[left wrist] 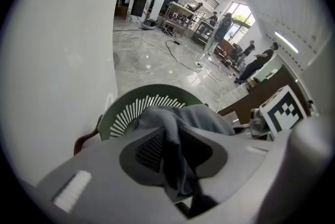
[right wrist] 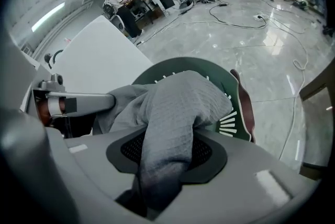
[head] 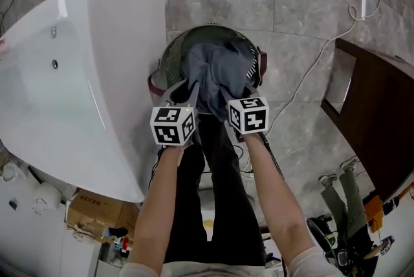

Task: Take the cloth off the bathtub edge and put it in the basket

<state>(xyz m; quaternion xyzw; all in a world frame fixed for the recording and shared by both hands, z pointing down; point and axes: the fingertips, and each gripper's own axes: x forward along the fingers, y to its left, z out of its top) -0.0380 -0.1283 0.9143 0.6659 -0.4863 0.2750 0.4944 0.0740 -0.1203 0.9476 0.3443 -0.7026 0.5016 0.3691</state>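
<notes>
A grey-blue cloth (head: 218, 78) hangs bunched over the round green basket (head: 173, 52), which stands on the floor beside the white bathtub (head: 77, 68). My left gripper (head: 187, 89) is shut on the cloth's left part (left wrist: 175, 155), the fabric pinched between its dark pads. My right gripper (head: 240, 96) is shut on the cloth's right part (right wrist: 167, 139), with fabric bulging out ahead of its jaws. In both gripper views the basket (left wrist: 157, 100) (right wrist: 230, 87) lies right below the cloth. The basket's inside is mostly hidden by the cloth.
The bathtub's rim runs along the basket's left side. Grey marble floor surrounds the basket, with a white cable (head: 310, 68) trailing across it. A dark wooden cabinet (head: 378, 114) stands at the right. A cardboard box (head: 90, 214) and clutter sit near the person's feet.
</notes>
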